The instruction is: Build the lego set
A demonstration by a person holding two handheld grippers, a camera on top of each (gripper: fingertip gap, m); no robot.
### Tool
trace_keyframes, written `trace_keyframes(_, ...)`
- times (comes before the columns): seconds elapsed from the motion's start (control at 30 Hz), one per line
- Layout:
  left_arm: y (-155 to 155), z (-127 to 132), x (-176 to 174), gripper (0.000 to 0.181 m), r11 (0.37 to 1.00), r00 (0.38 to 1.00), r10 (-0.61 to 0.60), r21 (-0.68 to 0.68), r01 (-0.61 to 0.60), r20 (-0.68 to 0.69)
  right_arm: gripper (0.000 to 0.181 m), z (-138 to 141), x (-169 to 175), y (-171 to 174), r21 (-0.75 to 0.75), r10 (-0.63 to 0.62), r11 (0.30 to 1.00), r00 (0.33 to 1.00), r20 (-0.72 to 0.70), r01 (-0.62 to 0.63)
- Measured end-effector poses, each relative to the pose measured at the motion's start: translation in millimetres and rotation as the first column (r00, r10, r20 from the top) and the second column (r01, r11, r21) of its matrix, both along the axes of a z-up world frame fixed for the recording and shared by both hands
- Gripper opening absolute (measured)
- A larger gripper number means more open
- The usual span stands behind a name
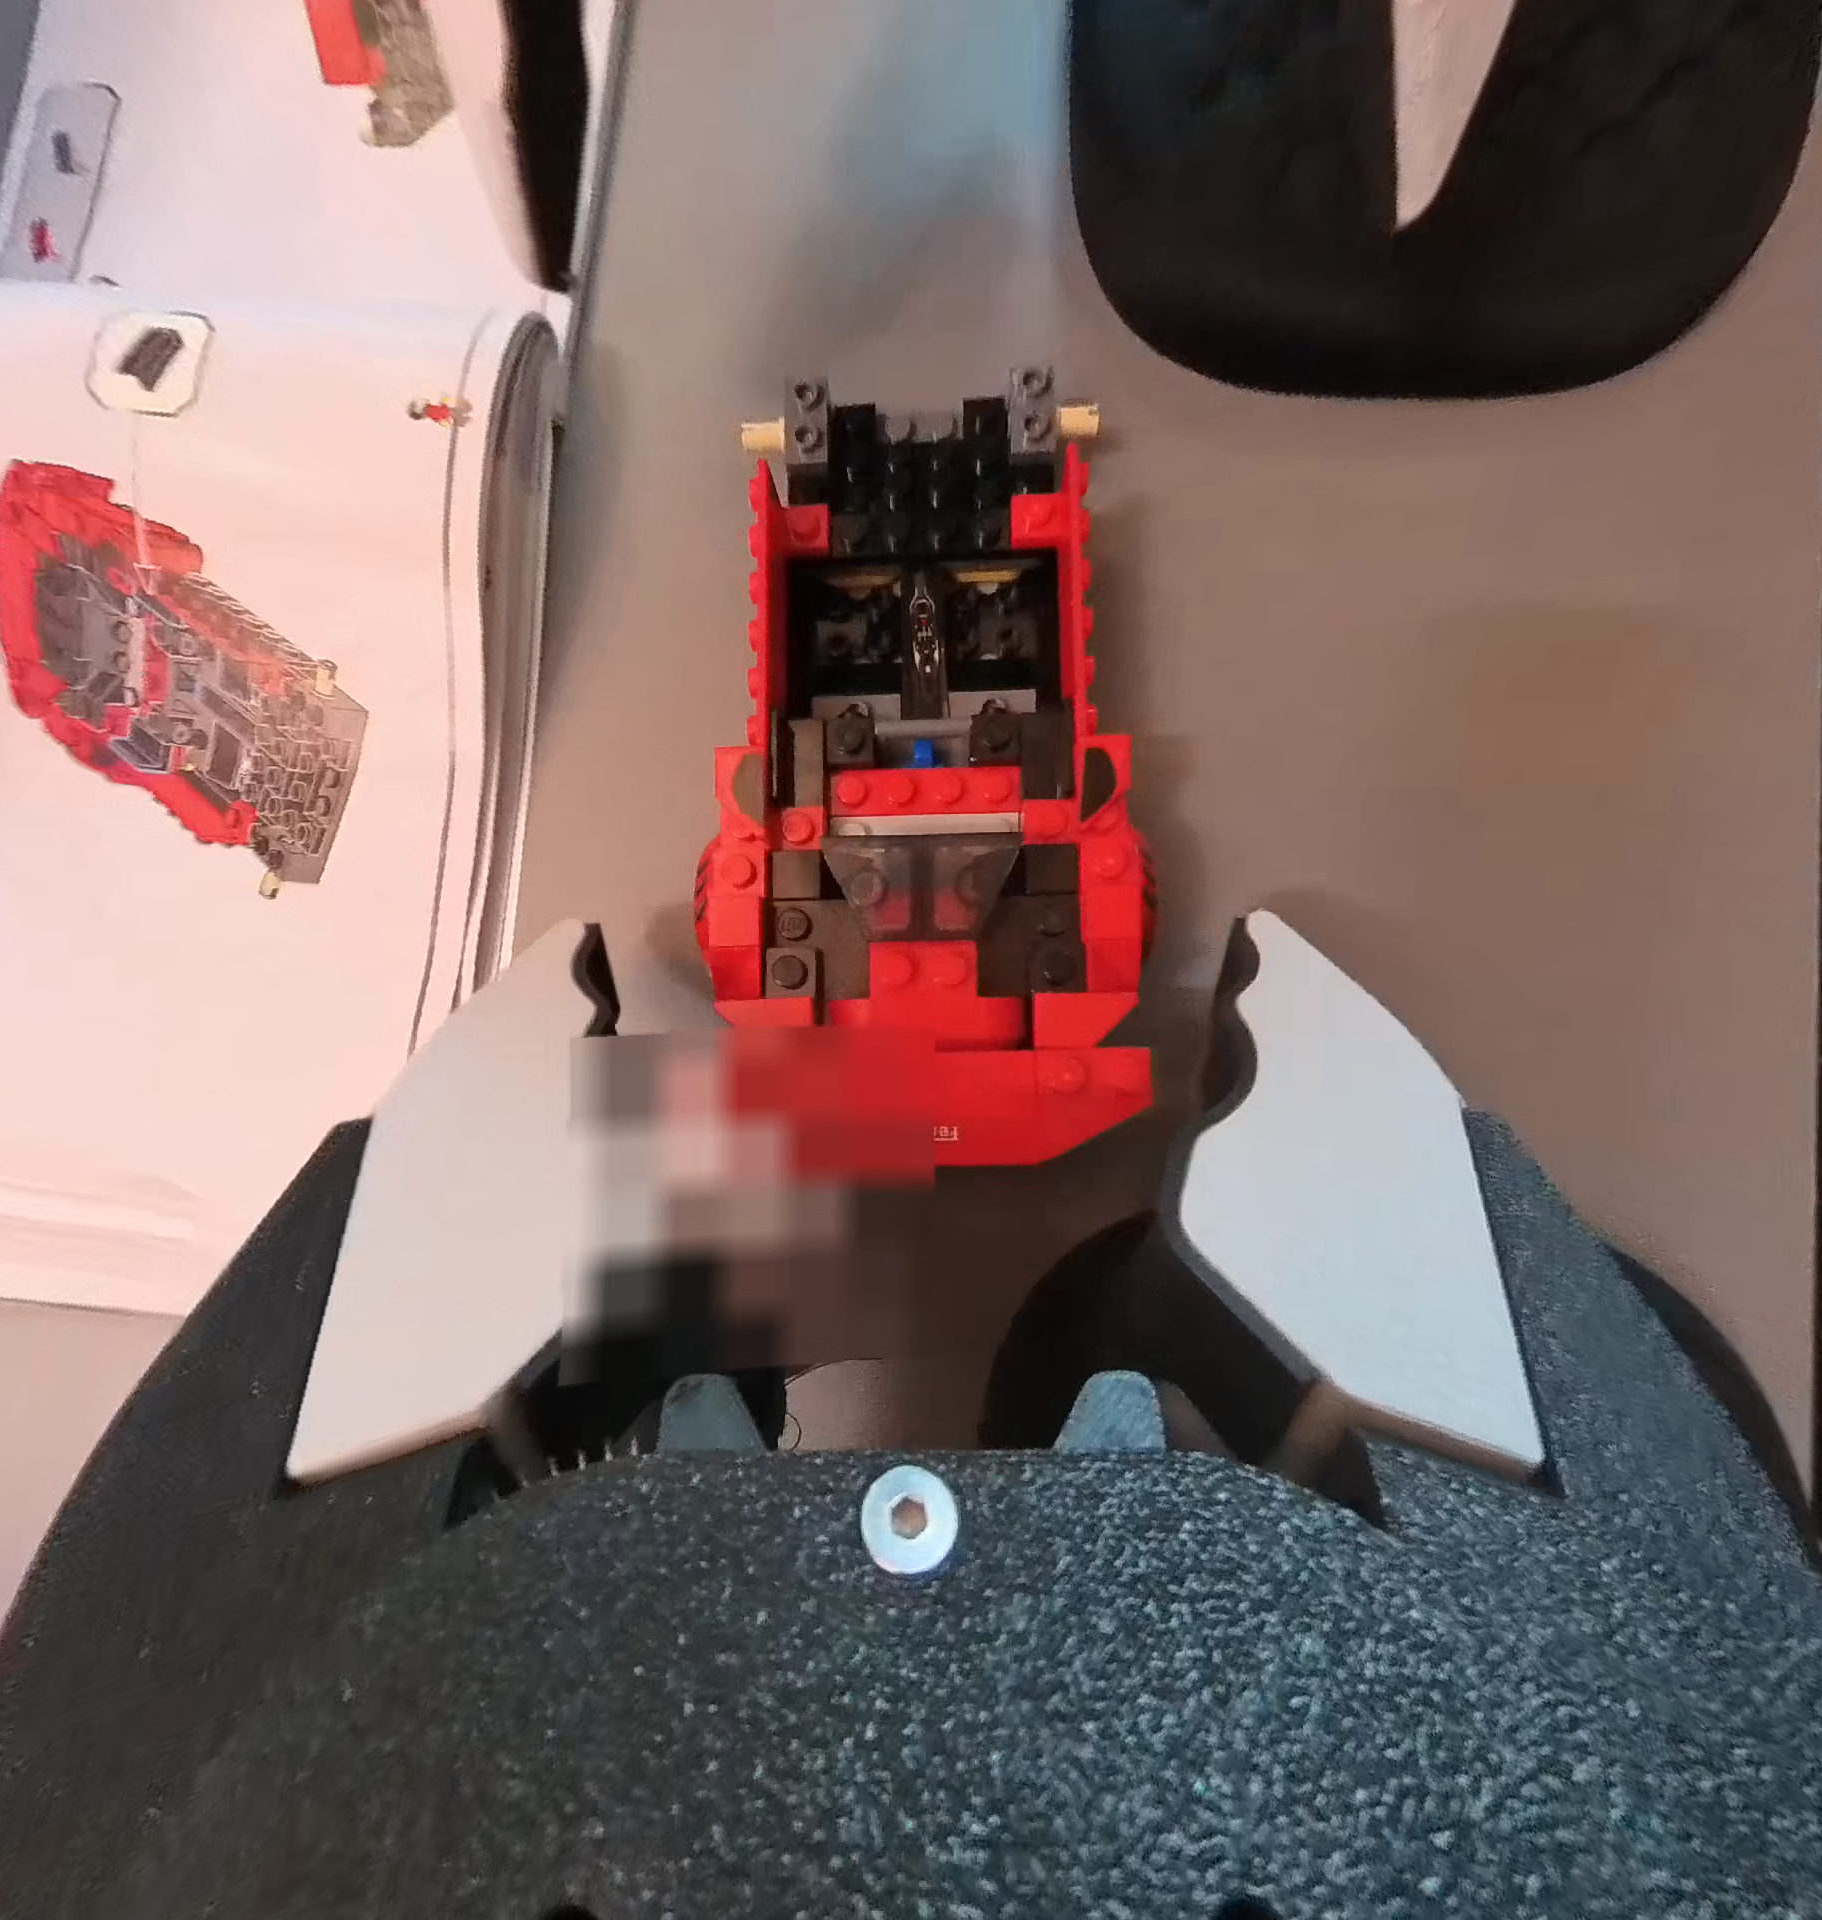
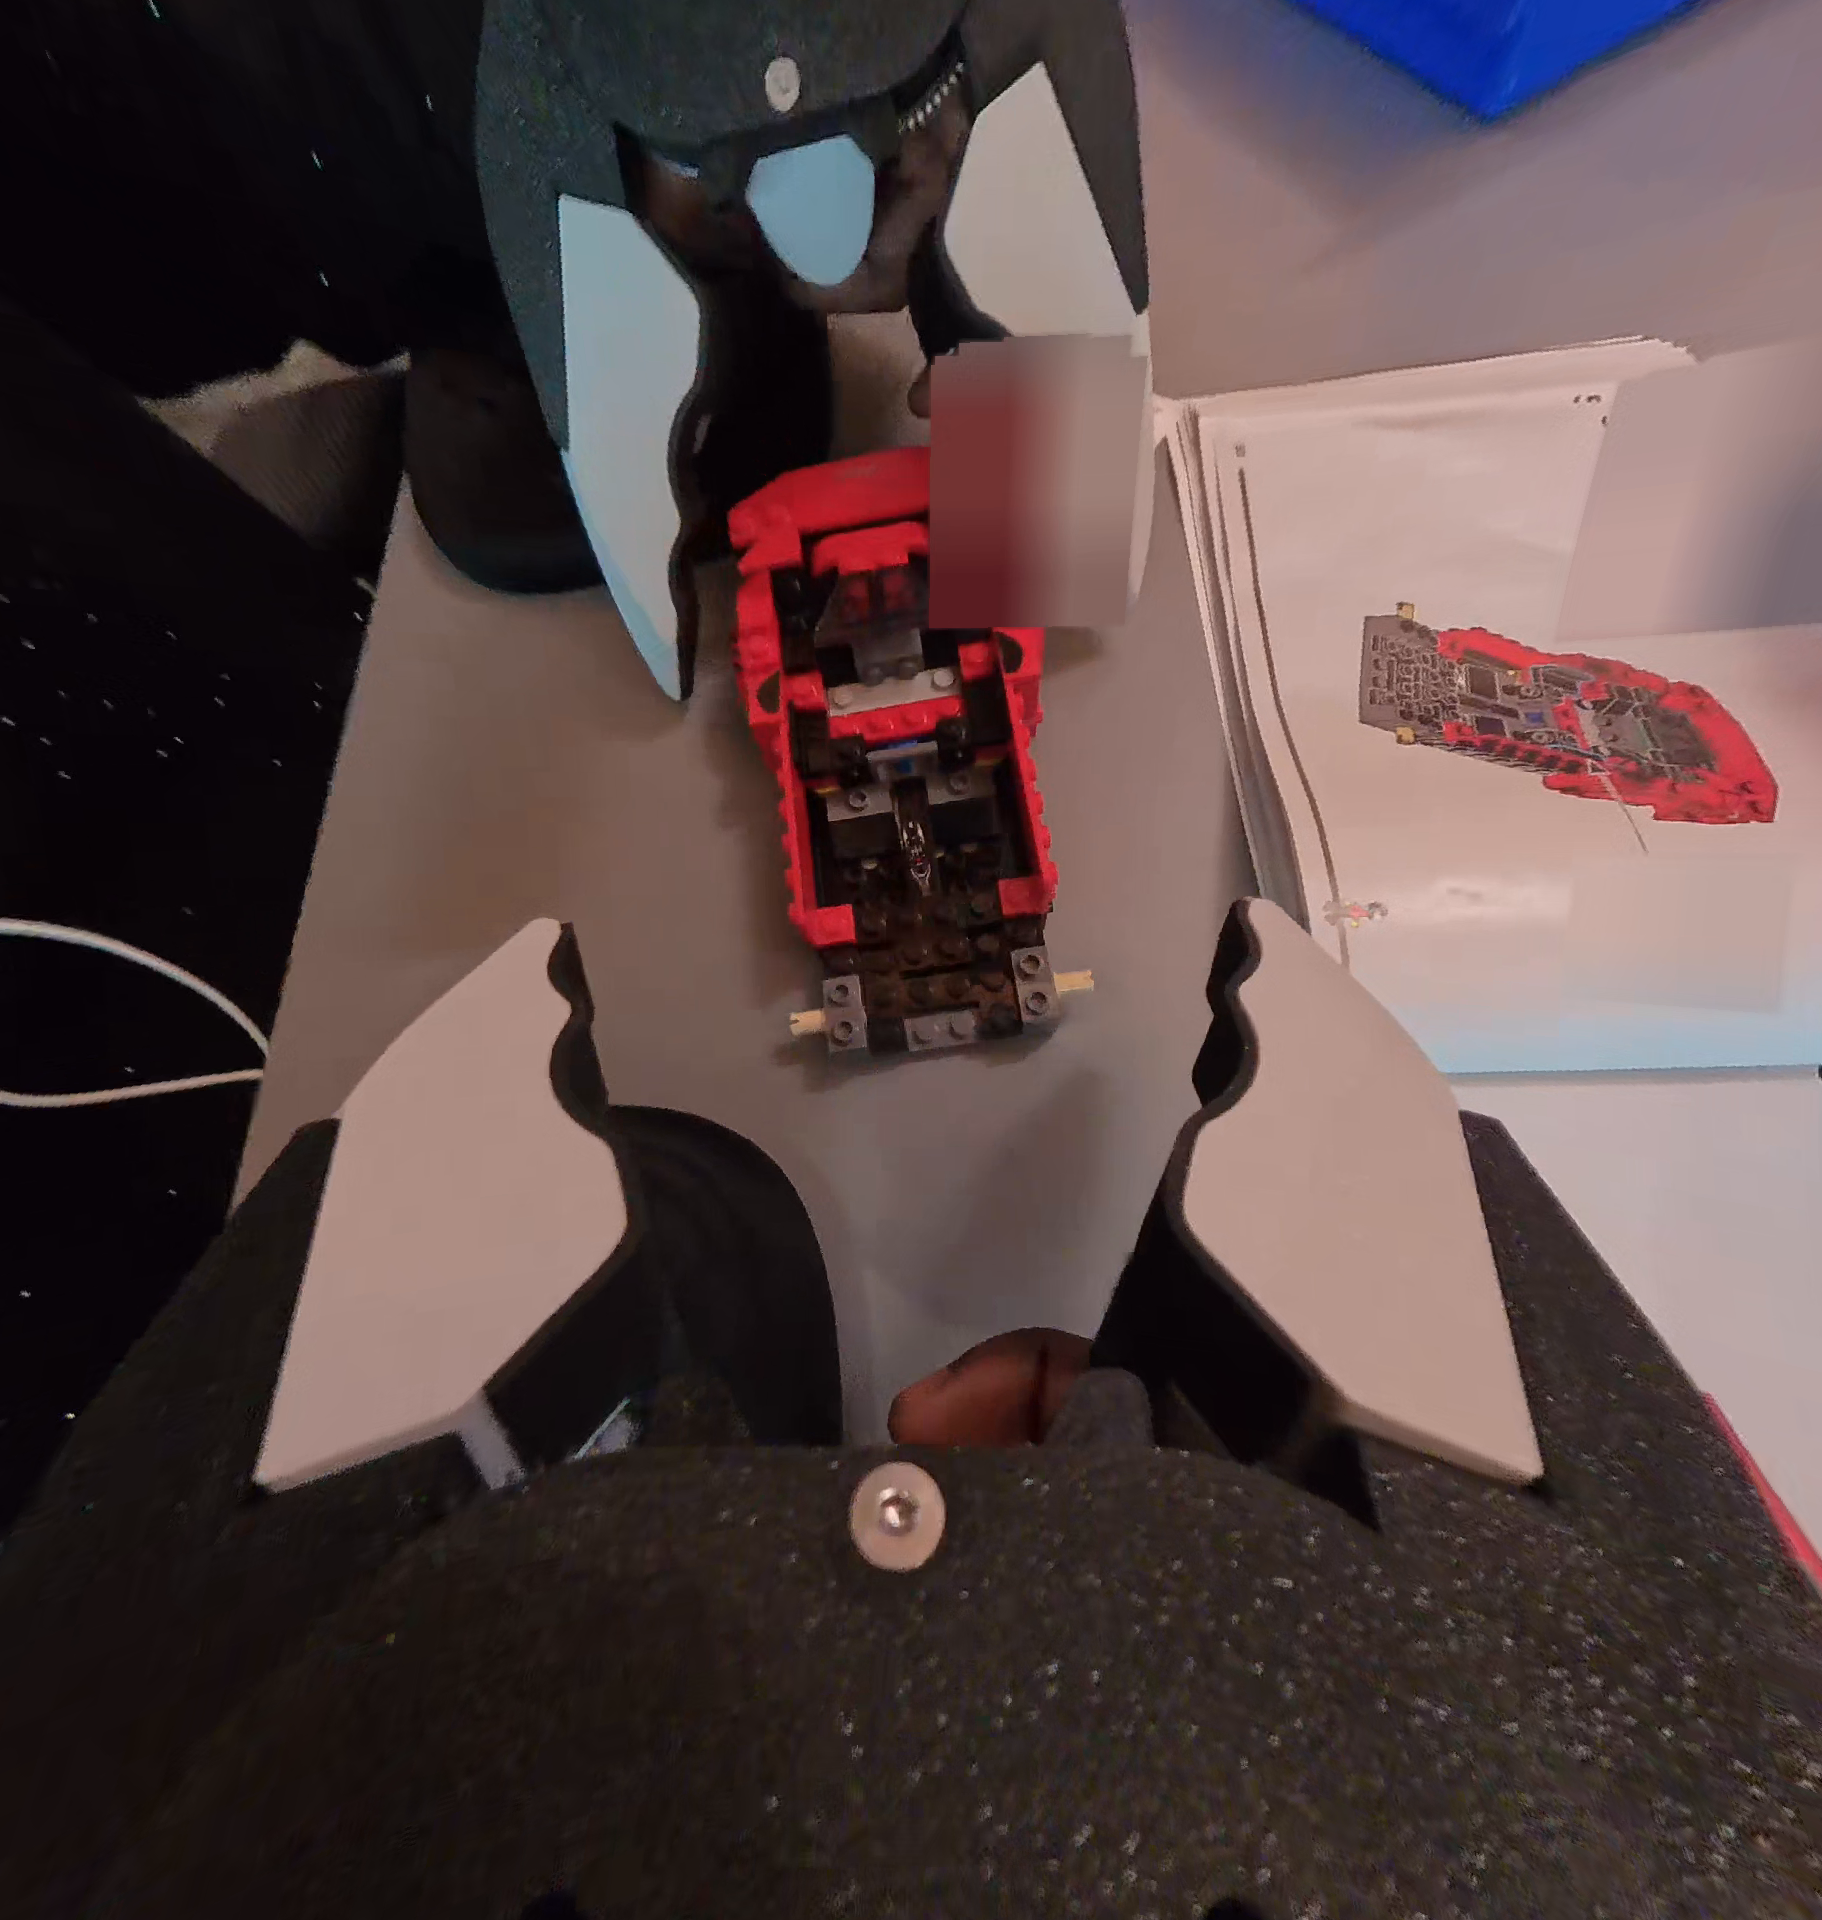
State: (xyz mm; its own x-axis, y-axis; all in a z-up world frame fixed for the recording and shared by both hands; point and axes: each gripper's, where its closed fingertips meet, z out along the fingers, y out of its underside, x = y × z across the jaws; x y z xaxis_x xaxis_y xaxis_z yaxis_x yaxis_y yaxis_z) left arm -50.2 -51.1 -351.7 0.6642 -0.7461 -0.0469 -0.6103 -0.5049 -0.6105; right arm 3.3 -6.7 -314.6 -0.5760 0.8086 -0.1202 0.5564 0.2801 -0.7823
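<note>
Resting on grey table [image 1: 1406,727]: lego car [image 1: 922,748], booklet [image 1: 211,831].

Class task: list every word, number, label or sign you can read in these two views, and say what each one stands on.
No text is legible in either view.
Red lego car: a small pale mark on its nose, too blurred to read; the marks on its studs are too small.
Instruction booklet: pictures and tiny marks only, too small to read.
</note>
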Motion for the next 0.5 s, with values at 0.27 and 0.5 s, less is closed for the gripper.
trace_keyframes(0.27,-10.4,3.1,-4.0,0.104,0.997,0.998,0.066,0.042,-0.065,-0.017,0.105,-17.0,0.4,-3.7,0.070,0.014,0.997,1.000,0.023,-0.015)
trace_keyframes(0.5,-5.1,3.0,-11.0,0.091,0.997,0.997,0.059,0.059,-0.056,-0.057,0.088,-35.3,-7.2,-8.7,0.152,0.022,0.988,0.998,0.067,-0.032)
